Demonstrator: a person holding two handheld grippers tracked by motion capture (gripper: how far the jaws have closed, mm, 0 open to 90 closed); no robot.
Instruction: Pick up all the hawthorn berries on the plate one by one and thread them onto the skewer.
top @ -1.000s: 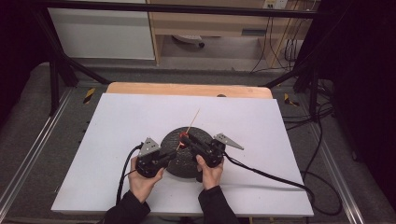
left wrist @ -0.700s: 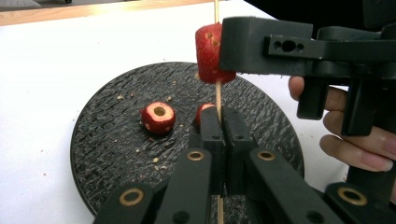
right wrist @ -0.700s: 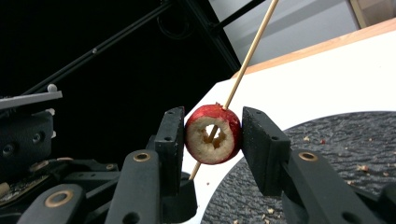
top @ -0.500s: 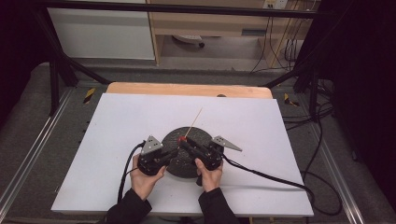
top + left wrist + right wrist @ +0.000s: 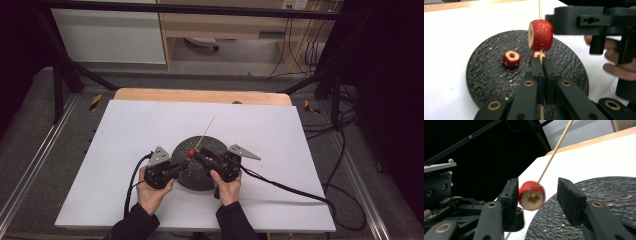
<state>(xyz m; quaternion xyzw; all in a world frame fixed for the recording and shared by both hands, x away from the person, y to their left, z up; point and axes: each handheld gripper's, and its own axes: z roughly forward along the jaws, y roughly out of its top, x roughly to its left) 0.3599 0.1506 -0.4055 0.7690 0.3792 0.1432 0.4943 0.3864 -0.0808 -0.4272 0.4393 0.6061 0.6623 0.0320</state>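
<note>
Two tools over the round black plate [image 5: 197, 175] on my white tabletop [image 5: 125, 130]. Left tool [image 5: 541, 63] is clamped on the lower end of a thin wooden skewer [image 5: 206, 132], jaws together. One red fruit piece [image 5: 540, 35], cored, sits threaded on the skewer just above those jaws. Right tool [image 5: 537, 195] has its jaws apart either side of that piece, near pad just beside it, far pad clearly off; not gripping. On the plate: one loose cored piece [image 5: 511, 59] and another [image 5: 537, 54] partly hidden behind the skewer, plus crumbs. My read: one piece skewered, two left to thread, if skewering is the job. Skewer tip points up and away, bare.
</note>
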